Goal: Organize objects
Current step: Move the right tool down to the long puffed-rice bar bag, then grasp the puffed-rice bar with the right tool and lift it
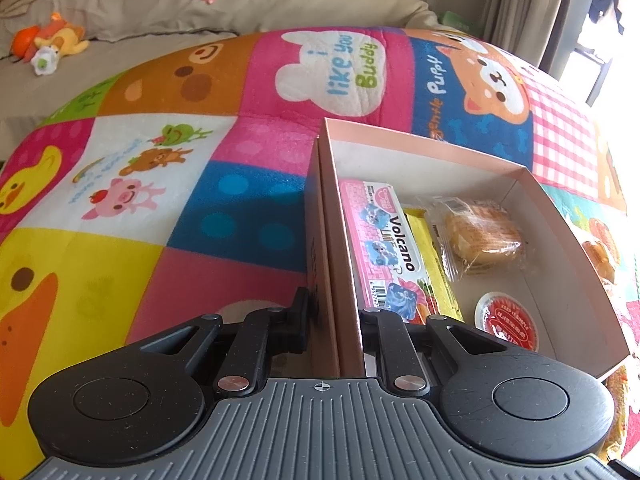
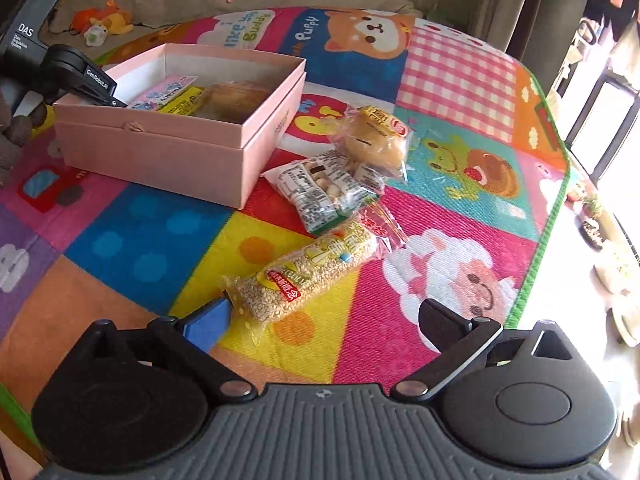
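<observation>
A pink cardboard box (image 1: 420,140) stands open on the colourful play mat. My left gripper (image 1: 334,308) is shut on its near left wall, one finger inside and one outside. Inside lie a pink Volcano carton (image 1: 384,240), a yellow packet (image 1: 432,264), a wrapped bun (image 1: 480,236) and a red-lidded cup (image 1: 508,320). In the right wrist view the box (image 2: 160,156) sits at the upper left with the left gripper (image 2: 108,96) clamped on it. My right gripper (image 2: 324,318) is open just above the mat. A puffed-grain bar (image 2: 304,276) lies beside its blue left fingertip, not between the pads.
Beyond the bar lie a clear snack packet (image 2: 320,188) and a second wrapped bun (image 2: 372,140), to the right of the box. A beige sofa with plush toys (image 1: 52,44) lies behind the mat. The mat's green edge (image 2: 548,200) runs along the right.
</observation>
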Demonstrator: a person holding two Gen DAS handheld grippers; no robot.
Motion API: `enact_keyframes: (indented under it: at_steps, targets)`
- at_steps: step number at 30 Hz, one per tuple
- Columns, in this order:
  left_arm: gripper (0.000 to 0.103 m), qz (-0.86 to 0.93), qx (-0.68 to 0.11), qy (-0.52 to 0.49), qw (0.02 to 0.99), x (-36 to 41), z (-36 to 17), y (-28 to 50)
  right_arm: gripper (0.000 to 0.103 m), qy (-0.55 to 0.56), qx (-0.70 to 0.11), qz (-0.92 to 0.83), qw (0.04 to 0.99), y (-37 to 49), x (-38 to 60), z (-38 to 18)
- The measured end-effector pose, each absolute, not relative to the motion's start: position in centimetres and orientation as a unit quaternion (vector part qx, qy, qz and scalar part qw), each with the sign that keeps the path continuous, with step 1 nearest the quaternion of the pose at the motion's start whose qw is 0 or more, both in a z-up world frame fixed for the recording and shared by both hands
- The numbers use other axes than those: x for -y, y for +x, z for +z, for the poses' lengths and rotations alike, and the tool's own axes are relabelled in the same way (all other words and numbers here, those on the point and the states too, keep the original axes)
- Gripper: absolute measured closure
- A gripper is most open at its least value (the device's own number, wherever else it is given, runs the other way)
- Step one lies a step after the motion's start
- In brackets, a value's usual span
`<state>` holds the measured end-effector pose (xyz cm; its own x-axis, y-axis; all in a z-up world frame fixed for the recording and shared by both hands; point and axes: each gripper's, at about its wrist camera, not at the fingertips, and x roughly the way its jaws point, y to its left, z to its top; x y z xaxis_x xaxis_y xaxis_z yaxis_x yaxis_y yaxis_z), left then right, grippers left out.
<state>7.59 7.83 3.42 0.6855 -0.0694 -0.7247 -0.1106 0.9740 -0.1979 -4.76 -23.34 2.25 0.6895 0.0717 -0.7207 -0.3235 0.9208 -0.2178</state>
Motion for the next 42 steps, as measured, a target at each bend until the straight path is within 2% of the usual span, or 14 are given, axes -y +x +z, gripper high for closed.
enact_keyframes:
  at_steps: [6,12,17,24,28,31,33,34,36,40,42]
  targets:
    - [0.086,0.011,-0.396,-0.115,0.911,-7.8,3.4,7.6,0.0,-0.048,-0.397,0.135,0.907,-3.5,26.1,3.5]
    - [0.086,0.012,-0.395,-0.118,0.911,-7.9,3.4,7.5,0.0,0.07,-0.437,0.11,0.89,-0.9,27.5,1.7]
    - [0.086,0.012,-0.395,-0.115,0.911,-7.8,3.4,7.4,0.0,0.135,-0.416,0.093,0.895,-0.9,28.6,1.5]
    - [0.086,0.011,-0.394,-0.12,0.911,-7.8,3.4,7.5,0.0,0.075,-0.451,0.096,0.884,0.8,27.2,1.9]
    - [0.085,0.006,-0.394,-0.121,0.911,-8.0,3.3,7.5,0.001,0.059,-0.445,0.091,0.889,1.9,26.5,1.8]
    - [0.085,0.005,-0.393,-0.122,0.911,-8.0,3.3,7.5,0.011,0.014,-0.436,0.079,0.897,2.2,25.2,1.6]
    - [0.085,0.005,-0.393,-0.122,0.911,-8.0,3.3,7.5,0.027,-0.021,-0.433,0.079,0.898,2.1,24.3,1.7]
    - [0.085,0.005,-0.393,-0.122,0.911,-8.0,3.3,7.5,0.03,-0.036,-0.43,0.084,0.898,2.0,24.0,1.8]
    - [0.085,0.005,-0.393,-0.122,0.911,-8.0,3.3,7.5,0.05,-0.049,-0.43,0.1,0.896,1.5,23.7,2.2]
    - [0.085,0.005,-0.394,-0.121,0.911,-8.0,3.3,7.5,0.059,-0.059,-0.437,0.113,0.89,0.3,23.6,2.7]
    - [0.085,0.005,-0.394,-0.122,0.911,-8.1,3.3,7.5,0.069,-0.063,-0.443,0.117,0.887,-0.4,23.8,2.9]
